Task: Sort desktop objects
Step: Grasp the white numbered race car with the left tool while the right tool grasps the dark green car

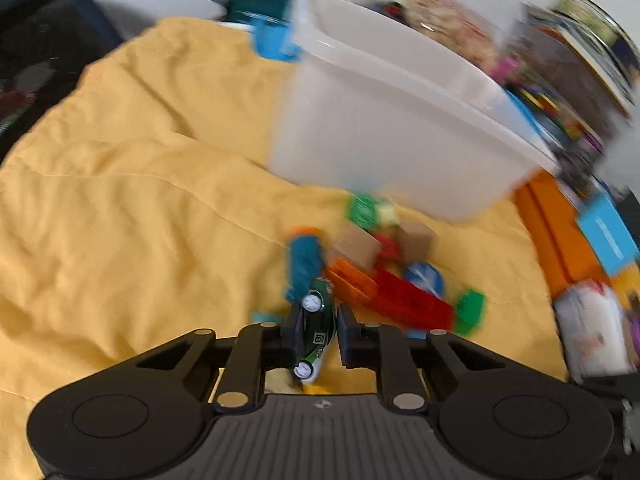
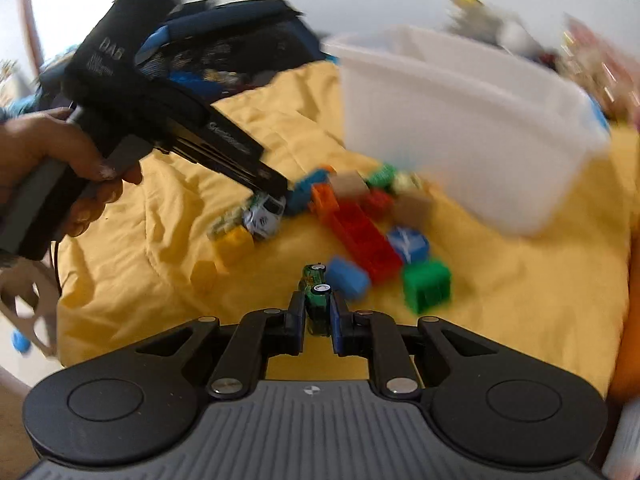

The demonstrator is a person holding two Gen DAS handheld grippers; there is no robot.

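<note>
Left gripper (image 1: 319, 314): clamped on a green-and-white toy car (image 1: 318, 336), pads pressed against both flanks. Car turned on its side, wheels facing the camera, nose pointing away along the fingers. Carried just above the yellow cloth (image 1: 140, 180), or resting on it; could not tell which through the motion blur.

Right gripper (image 2: 316, 302): likewise closed, gripping a dark green toy car (image 2: 318, 306) lengthwise between the pads, front end poking out past the fingertips, one pale wheel uppermost.

Seen from the right wrist: left gripper (image 2: 272, 190) reaching down from upper left, held by a hand (image 2: 60, 168) around its grey handle, tip at the green-and-white toy car (image 2: 266, 210), just beside a yellow block (image 2: 236, 242).

Loose heap of blocks on the cloth between both grippers and the white plastic bin (image 2: 460, 128): long red block (image 2: 364, 236) in the middle, orange block (image 2: 326, 198) at its far end, blue block (image 2: 348, 278) and green block (image 2: 426, 286) nearest the right gripper, round blue piece (image 2: 408, 242) between red and green. Tan blocks further back, blurred.

Bin upright on the cloth behind the heap, contents hidden by its frosted wall. Clutter of books and boxes beyond, too smeared to name.
</note>
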